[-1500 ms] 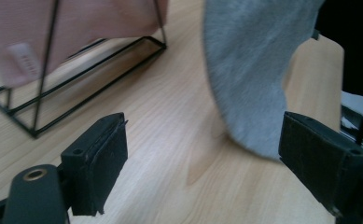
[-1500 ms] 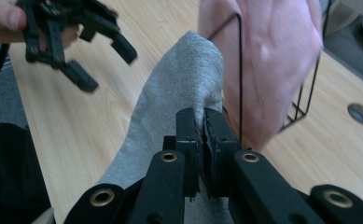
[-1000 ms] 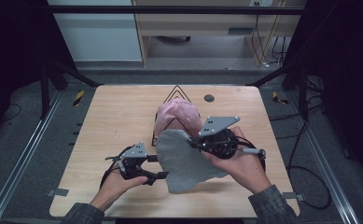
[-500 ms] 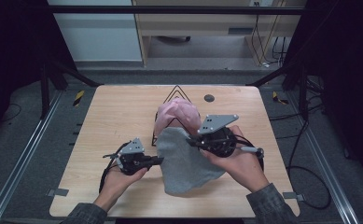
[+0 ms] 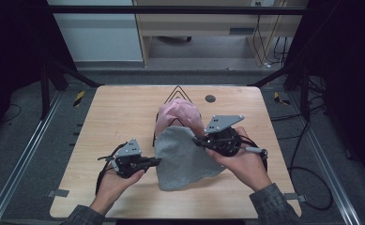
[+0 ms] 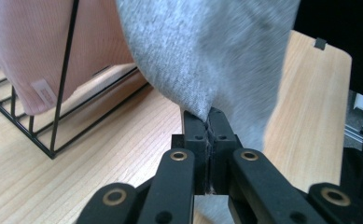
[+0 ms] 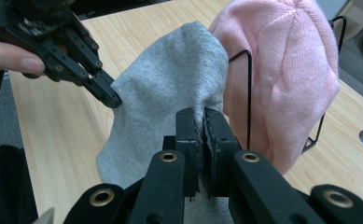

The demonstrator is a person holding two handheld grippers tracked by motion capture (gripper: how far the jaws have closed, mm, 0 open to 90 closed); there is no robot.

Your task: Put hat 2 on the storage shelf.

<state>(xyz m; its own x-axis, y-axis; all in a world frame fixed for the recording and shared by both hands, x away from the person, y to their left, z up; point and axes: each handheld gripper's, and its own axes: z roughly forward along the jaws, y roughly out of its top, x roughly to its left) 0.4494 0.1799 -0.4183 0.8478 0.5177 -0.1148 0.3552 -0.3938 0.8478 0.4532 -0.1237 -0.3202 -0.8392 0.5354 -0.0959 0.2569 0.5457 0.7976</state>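
A: From above, the left gripper [image 5: 154, 161] is pinching the grey hat [image 5: 185, 157] at its 9 o'clock edge, and the right gripper [image 5: 198, 139] is pinching it at 2 o'clock.

B: Its own camera shows the left gripper [image 6: 209, 116] clamped on grey cloth.

A: Same for the right gripper [image 7: 201, 119]. The pink hat [image 7: 282, 70] already sits on the wire stand [image 7: 244, 93]; I think the grey hat has still to go on.

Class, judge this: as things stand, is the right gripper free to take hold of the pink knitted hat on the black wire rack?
Probably not: the right gripper is shut on the grey fabric hat, though the pink knitted hat sits just beside it.
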